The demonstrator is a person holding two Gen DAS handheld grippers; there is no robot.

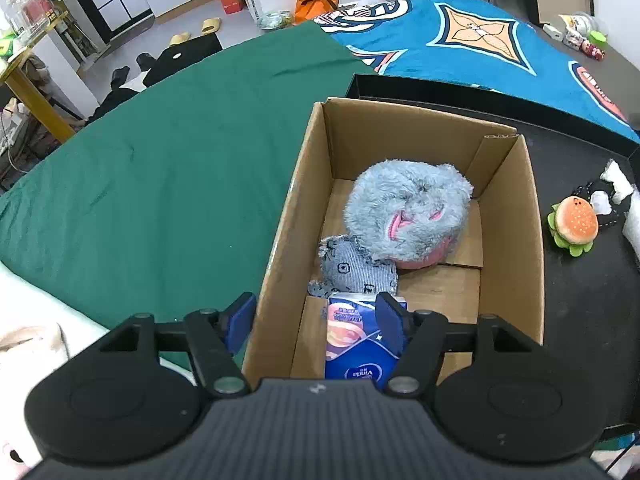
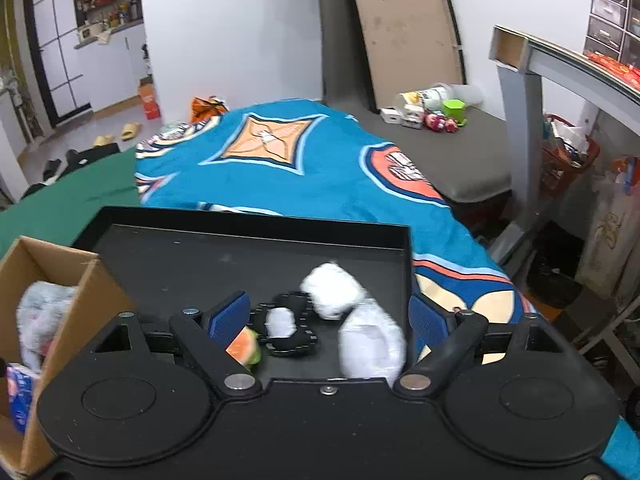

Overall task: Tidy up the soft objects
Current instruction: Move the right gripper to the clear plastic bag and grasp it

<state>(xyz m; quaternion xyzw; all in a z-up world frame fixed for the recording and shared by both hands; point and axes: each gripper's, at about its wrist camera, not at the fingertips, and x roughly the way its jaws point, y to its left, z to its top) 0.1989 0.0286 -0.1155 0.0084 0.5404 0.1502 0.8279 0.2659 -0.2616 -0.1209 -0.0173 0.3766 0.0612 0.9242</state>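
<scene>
Now L gripper (image 1: 318,316) open over box (image 1: 508,216), tissue pack (image 1: 356,344) inside.

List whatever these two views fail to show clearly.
- Tissue pack: left wrist view, lower end hidden behind the left gripper.
- Burger plush: right wrist view, mostly behind a finger of the right gripper.
- White soft items: motion-blurred, type unclear.
- Grey fluffy toy: right wrist view, blurred, cut by cardboard box wall.

Even indoor light; fisheye-bent edges; right wrist view blurred, perhaps by motion.
</scene>
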